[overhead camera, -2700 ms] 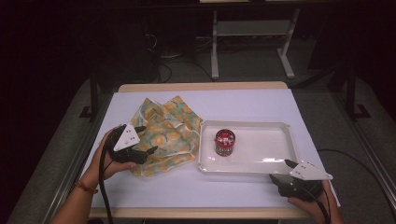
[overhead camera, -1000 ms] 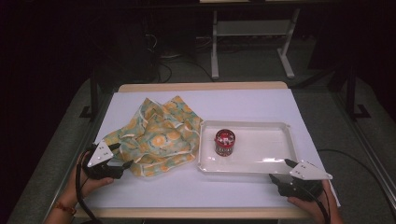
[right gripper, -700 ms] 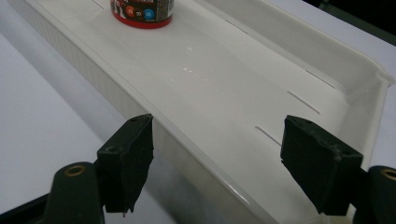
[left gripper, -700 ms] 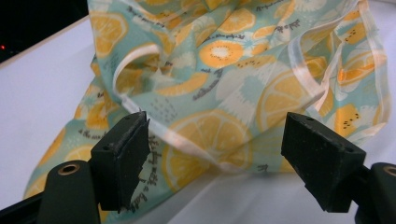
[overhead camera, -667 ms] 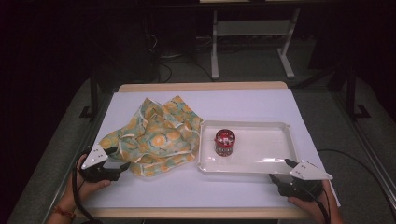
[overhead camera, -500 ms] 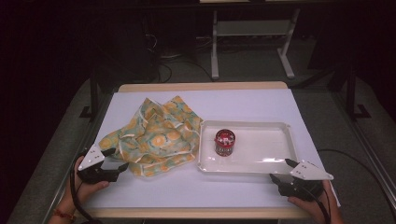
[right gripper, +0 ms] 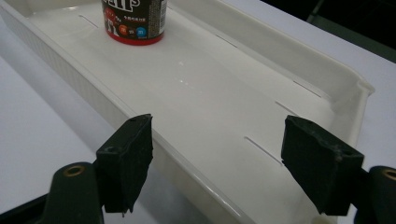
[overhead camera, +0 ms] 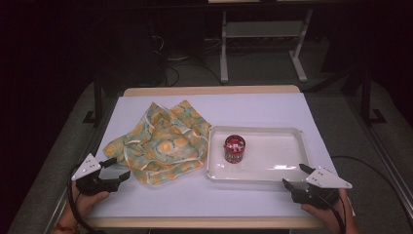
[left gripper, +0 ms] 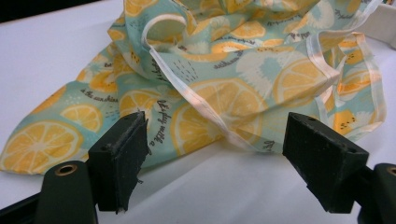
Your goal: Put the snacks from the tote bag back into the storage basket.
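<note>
A crumpled cloth (overhead camera: 165,141) printed with orange slices lies on the left half of the white table (overhead camera: 253,107). Up close, the cloth (left gripper: 224,79) spreads just beyond my left jaws. My left gripper (overhead camera: 118,169) rests at the table's front left, open, a little short of the cloth's near corner. A white tray (overhead camera: 272,168) on the right holds a small red tub (overhead camera: 234,148), upright at its left end. My right gripper (overhead camera: 295,176) sits open at the tray's front right corner. In the right gripper view the tray (right gripper: 261,60) and the tub (right gripper: 134,21) lie ahead.
The table's wooden edge (overhead camera: 209,90) runs along the back. Behind it stand a metal rack (overhead camera: 263,34) and cables on a dark floor. Bare white surface lies in front of the tray and cloth.
My left gripper has pulled back from the cloth toward the front left corner of the table and let the cloth lie. The right gripper has stayed put.
</note>
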`<state>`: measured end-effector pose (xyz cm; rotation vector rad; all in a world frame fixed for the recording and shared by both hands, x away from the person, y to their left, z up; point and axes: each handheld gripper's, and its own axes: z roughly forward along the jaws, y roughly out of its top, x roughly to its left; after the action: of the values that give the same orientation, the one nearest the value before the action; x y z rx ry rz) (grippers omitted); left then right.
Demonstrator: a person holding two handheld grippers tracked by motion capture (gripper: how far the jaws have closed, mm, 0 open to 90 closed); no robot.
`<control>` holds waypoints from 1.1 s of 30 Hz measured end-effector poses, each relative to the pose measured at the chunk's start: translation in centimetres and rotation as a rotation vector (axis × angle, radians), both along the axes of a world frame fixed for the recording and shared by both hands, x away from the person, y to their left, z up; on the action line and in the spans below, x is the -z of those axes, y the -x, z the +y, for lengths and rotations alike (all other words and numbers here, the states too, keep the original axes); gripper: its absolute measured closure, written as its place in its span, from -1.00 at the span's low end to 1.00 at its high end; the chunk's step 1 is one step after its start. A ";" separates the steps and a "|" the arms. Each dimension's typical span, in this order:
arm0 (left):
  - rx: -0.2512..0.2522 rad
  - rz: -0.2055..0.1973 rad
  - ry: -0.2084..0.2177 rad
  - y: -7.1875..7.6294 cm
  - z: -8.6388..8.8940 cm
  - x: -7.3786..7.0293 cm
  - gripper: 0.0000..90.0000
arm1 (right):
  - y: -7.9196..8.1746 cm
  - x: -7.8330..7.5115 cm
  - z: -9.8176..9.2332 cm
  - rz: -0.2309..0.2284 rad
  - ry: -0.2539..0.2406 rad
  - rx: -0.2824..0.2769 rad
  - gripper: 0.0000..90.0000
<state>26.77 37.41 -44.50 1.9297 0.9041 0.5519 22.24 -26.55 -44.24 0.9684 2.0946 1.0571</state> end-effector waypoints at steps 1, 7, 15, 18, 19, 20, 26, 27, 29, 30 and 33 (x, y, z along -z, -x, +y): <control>0.001 -0.002 -0.001 0.0 0.0 0.0 -0.52 | 0.0 0.0 0.0 -0.001 -0.001 -0.002 -0.46; 0.001 -0.011 0.004 0.2 0.0 -0.1 -0.52 | -0.1 0.0 0.1 0.000 -0.001 -0.003 -0.46; 0.005 -0.025 -0.002 0.3 -0.2 -0.3 -0.52 | 0.1 -0.1 0.1 -0.009 -0.011 -0.014 -0.46; 0.006 -0.031 -0.006 0.3 -0.3 -0.3 -0.52 | 0.2 -0.2 0.1 -0.012 -0.017 -0.020 -0.46; 0.008 -0.032 -0.009 0.3 -0.3 -0.4 -0.52 | 0.2 -0.2 0.0 -0.014 -0.026 -0.024 -0.46; 0.006 -0.034 -0.014 0.3 -0.3 -0.4 -0.52 | 0.2 -0.3 0.0 -0.017 -0.028 -0.025 -0.46; 0.013 -0.042 -0.022 0.4 -0.4 -0.5 -0.52 | 0.3 -0.3 0.0 -0.018 -0.026 -0.019 -0.46; 0.013 -0.043 -0.025 0.4 -0.4 -0.5 -0.52 | 0.3 -0.3 0.0 -0.018 -0.026 -0.018 -0.46; 0.012 -0.045 -0.026 0.4 -0.5 -0.5 -0.52 | 0.2 -0.3 0.0 -0.019 -0.023 -0.016 -0.46; 0.013 -0.046 -0.024 0.4 -0.5 -0.5 -0.52 | 0.2 -0.2 0.0 -0.019 -0.022 -0.016 -0.46; 0.013 -0.046 -0.030 0.4 -0.6 -0.5 -0.52 | 0.3 -0.3 -0.1 -0.019 -0.024 -0.011 -0.46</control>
<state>26.38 36.83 -43.95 1.9405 0.8580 0.6036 21.97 -26.61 -43.99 0.9550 2.0785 1.0949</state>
